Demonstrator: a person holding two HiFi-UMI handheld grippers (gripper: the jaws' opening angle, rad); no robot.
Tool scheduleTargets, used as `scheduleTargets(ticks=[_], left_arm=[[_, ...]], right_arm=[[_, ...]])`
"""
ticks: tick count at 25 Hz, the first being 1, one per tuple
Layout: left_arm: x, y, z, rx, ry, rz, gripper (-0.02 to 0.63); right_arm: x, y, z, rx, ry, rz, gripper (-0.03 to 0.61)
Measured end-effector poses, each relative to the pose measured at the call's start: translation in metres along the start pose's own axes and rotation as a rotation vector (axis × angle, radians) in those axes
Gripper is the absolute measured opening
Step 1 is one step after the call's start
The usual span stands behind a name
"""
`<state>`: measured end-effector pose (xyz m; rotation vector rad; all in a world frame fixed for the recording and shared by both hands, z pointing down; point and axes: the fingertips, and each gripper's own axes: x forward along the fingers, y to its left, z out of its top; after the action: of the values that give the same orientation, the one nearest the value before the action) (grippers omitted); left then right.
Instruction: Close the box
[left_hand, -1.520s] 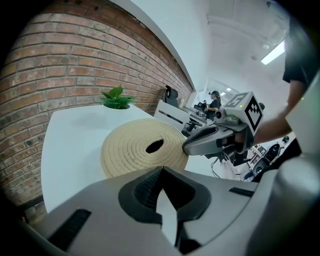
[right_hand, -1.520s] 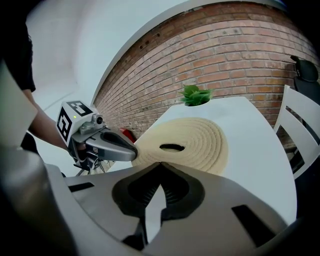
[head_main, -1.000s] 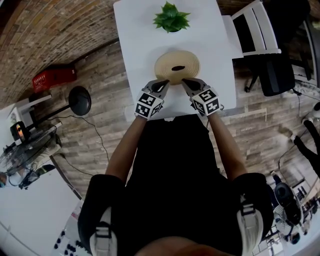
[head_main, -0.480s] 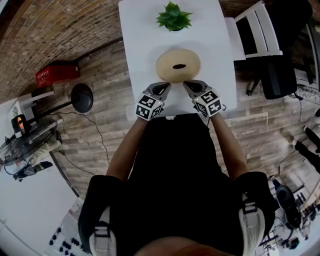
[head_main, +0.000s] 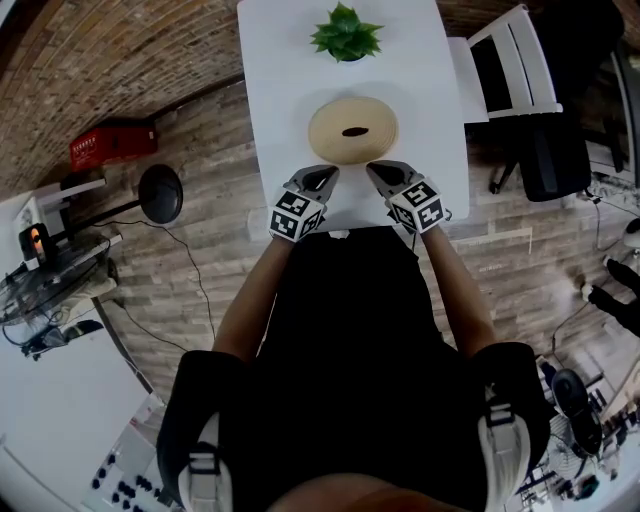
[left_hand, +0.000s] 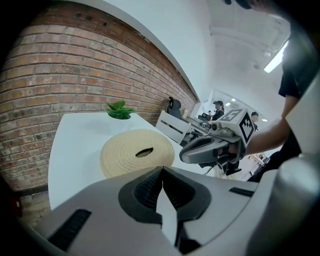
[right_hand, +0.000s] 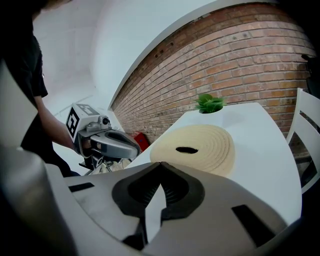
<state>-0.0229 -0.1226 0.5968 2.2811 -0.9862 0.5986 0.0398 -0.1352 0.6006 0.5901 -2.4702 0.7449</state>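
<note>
Setting: white table (head_main: 280, 60) end-on to a brick wall (left_hand: 60, 65), plank floor on both sides.
Left gripper (head_main: 326, 174): jaws pressed fully together, nothing between them; held over the near edge of the table, tip angled down and inward.
Right gripper (head_main: 377, 170): jaws likewise closed tight, empty; mirrors the left one, tip angled inward toward it, the two tips near each other but apart.
Box (head_main: 330, 130): round, cream, coiled rope; sits just ahead of both tips, roughly centred between them, touched by neither. Top face shows concentric rings with a dark oval opening in the middle.
Plant (head_main: 345, 32): small green potted one, beyond the box, at the far end of the table from the grippers.
Chair (head_main: 505, 55): white, off to the right gripper's outer side, beside the table.
Red crate (head_main: 108, 143): on the floor, well out past the left gripper's outer side.
Person: bare forearms, black top, one gripper in each hand.
</note>
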Motion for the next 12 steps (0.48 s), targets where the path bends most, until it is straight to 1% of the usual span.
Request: scheduleTargets(ticks=[12], left_arm=[[-0.0048, 0.0053, -0.0015, -0.017, -0.01, 0.007, 0.02]], right_arm=[[0.0003, -0.003, 0.0046, 0.015, -0.026, -0.031, -0.002]])
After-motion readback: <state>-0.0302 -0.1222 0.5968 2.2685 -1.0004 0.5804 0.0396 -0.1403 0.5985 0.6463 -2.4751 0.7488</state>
